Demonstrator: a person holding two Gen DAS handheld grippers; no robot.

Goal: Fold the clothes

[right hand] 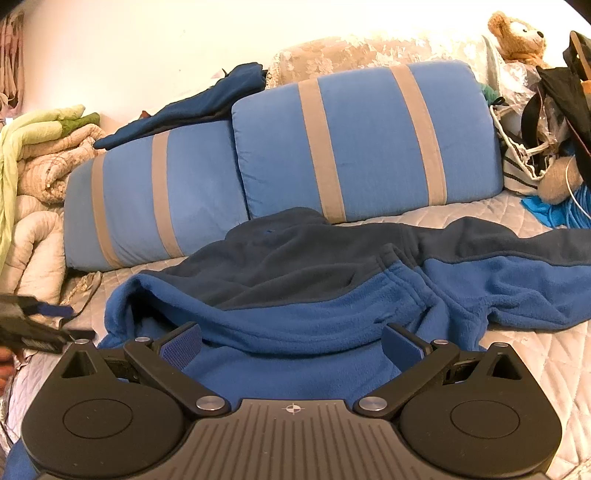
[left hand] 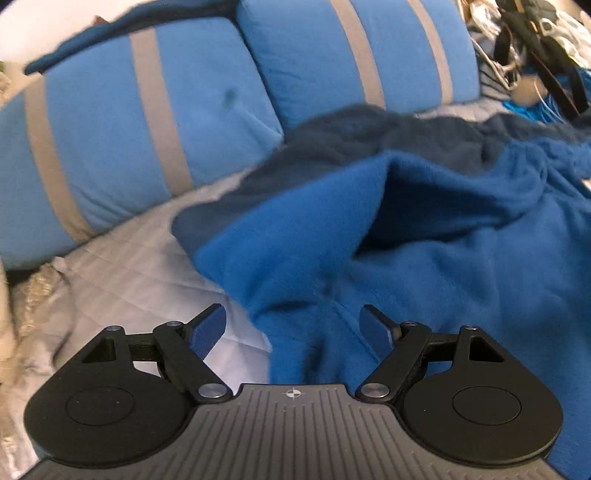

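Note:
A two-tone fleece garment (left hand: 424,240), bright blue with a dark navy upper part (right hand: 295,251), lies rumpled across the quilted sofa cover (left hand: 147,258). My left gripper (left hand: 293,328) hovers open over the garment's left edge. Its left finger is above the quilt and its right finger above the fleece, and nothing is pinched. In the right wrist view the fleece garment (right hand: 332,306) spreads out in front of my right gripper (right hand: 291,347), which is open with bright blue fabric lying loosely between its wide jaws. The left gripper (right hand: 70,321) shows blurred at the far left of that view.
Two light blue cushions (right hand: 369,140) with grey stripes lean against the sofa back. A dark blue garment (right hand: 207,99) lies on top of them. Rolled blankets (right hand: 44,155) are stacked at the left. A teddy bear (right hand: 517,33) and bags (right hand: 546,122) crowd the right end.

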